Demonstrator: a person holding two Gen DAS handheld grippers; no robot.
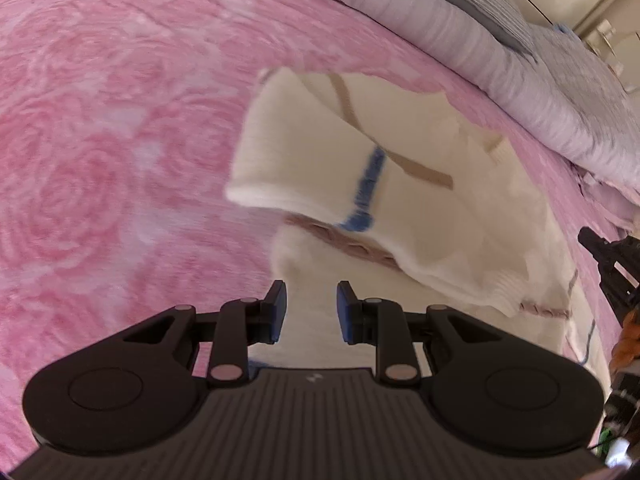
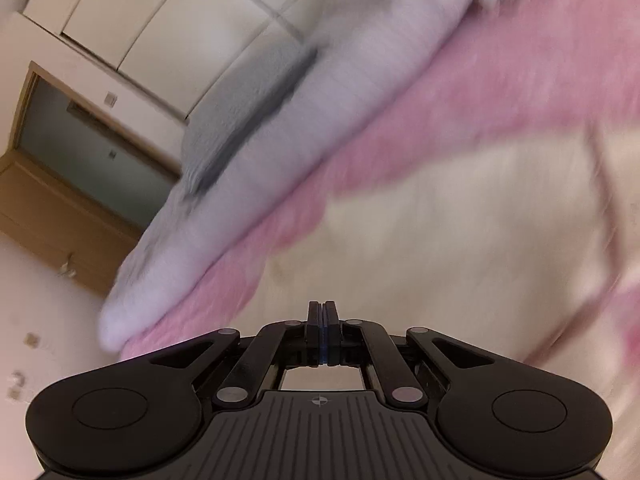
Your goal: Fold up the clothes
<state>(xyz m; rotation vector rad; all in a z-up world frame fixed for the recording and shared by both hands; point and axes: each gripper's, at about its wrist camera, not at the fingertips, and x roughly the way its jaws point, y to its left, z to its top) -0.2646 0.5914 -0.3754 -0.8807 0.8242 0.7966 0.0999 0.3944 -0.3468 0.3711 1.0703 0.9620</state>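
A cream knitted sweater [image 1: 420,216] with tan and blue lines lies on the pink rose-patterned bedspread [image 1: 100,140]. One part of it is folded over the rest. My left gripper [image 1: 311,308] is open, its blue-padded jaws apart just above the sweater's near edge, holding nothing. My right gripper [image 2: 324,320] is shut with its pads together and nothing visible between them; it hovers over the blurred cream sweater [image 2: 460,232]. Part of the right gripper [image 1: 612,264] shows at the right edge of the left wrist view.
A rolled pale lilac quilt [image 1: 500,60] and a grey pillow [image 2: 240,120] lie along the far side of the bed. Beyond the bed are white wardrobes [image 2: 160,20], a wooden door frame [image 2: 60,152] and the floor [image 2: 40,340].
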